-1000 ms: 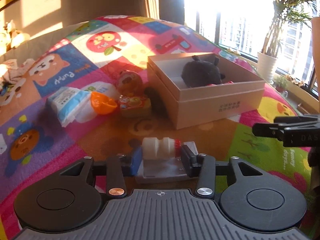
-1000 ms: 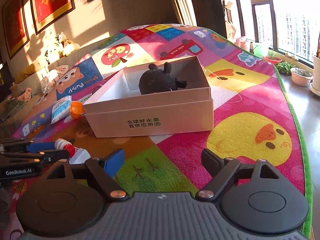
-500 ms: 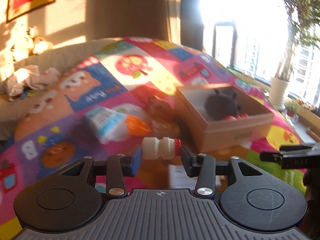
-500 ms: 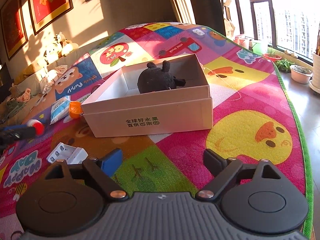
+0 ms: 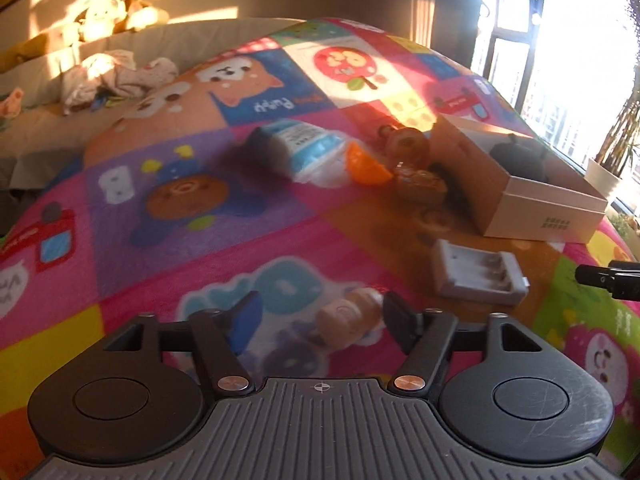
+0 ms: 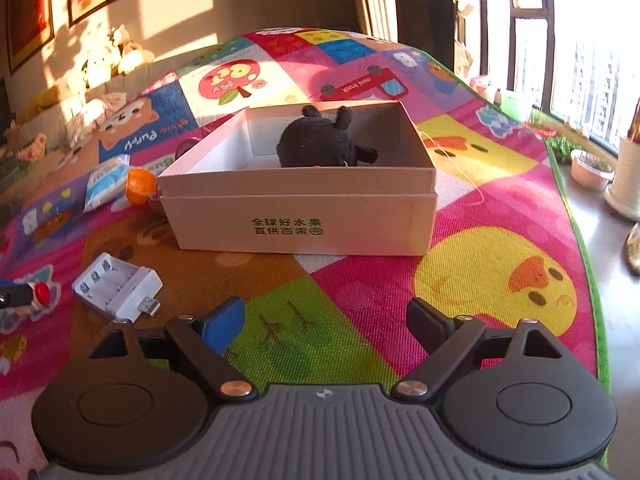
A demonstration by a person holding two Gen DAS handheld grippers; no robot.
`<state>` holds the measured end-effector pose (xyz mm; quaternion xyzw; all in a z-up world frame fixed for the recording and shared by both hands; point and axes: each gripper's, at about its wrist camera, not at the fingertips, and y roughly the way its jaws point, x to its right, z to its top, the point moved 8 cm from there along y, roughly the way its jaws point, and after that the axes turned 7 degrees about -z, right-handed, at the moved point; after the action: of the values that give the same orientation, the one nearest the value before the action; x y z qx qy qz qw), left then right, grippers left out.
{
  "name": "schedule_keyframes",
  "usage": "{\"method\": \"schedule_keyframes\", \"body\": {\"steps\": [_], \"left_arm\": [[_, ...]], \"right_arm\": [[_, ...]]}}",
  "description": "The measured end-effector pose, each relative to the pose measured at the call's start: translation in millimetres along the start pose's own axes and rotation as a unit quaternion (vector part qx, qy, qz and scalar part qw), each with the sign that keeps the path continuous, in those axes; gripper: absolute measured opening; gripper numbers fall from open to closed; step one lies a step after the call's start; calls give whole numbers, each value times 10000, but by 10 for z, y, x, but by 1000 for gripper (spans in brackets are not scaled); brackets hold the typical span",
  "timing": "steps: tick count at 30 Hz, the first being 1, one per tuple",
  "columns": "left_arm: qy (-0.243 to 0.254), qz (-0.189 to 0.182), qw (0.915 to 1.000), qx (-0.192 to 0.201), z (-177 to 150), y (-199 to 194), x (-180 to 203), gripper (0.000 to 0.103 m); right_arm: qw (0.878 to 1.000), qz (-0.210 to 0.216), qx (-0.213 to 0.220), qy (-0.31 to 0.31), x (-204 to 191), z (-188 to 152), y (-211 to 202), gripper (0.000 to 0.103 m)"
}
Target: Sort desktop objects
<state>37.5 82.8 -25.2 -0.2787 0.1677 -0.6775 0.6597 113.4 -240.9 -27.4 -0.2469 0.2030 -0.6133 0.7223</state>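
My left gripper (image 5: 320,318) is open. A small white bottle with a red cap (image 5: 349,320) lies blurred between its fingers, near the right one, over the mat. Its red cap shows at the left edge of the right wrist view (image 6: 40,294). A white battery charger (image 5: 478,272) lies on the mat, also in the right wrist view (image 6: 118,286). The cardboard box (image 6: 304,216) holds a black plush toy (image 6: 320,144). My right gripper (image 6: 326,322) is open and empty, in front of the box.
A blue-white pack (image 5: 304,148), an orange piece (image 5: 366,166) and a brown bear-shaped jar (image 5: 408,146) lie left of the box (image 5: 516,192). Plush toys (image 5: 116,10) and cloth (image 5: 116,76) sit at the far edge. Plant pots (image 6: 592,168) stand by the window.
My left gripper lifted the bottle off the charger, swung left, and opened its jaws; the bottle now sits loose between them. The right gripper barely moved.
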Motion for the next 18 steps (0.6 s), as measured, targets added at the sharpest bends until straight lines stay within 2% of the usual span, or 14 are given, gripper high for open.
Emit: {"method": "schedule_keyframes", "body": {"steps": [4, 7, 9, 10, 11, 13, 18], "left_arm": [[7, -30, 10000, 3, -49, -56, -51, 81], [-17, -113, 9999, 16, -83, -78, -63, 86], [-51, -98, 9999, 44, -97, -86, -91, 88], [-85, -75, 9999, 65, -103, -89, -116, 89], [-124, -57, 9999, 87, -107, -95, -134, 90], [-231, -48, 9996, 142, -118, -121, -177, 91], [-485, -54, 9983, 322, -111, -230, -306, 94]], "right_arm": [[9995, -39, 55, -311, -137, 3, -16, 89], [9991, 173, 33, -387, -289, 31, -37, 89], [9970, 373, 86, -676, -473, 78, -76, 84], [9945, 471, 152, -928, -594, 107, -110, 72], [9898, 603, 216, -1271, -747, 133, -149, 57], [9754, 907, 301, -1986, -1062, 159, -216, 45], [9265, 1657, 555, -3333, -1787, 98, -382, 39]]}}
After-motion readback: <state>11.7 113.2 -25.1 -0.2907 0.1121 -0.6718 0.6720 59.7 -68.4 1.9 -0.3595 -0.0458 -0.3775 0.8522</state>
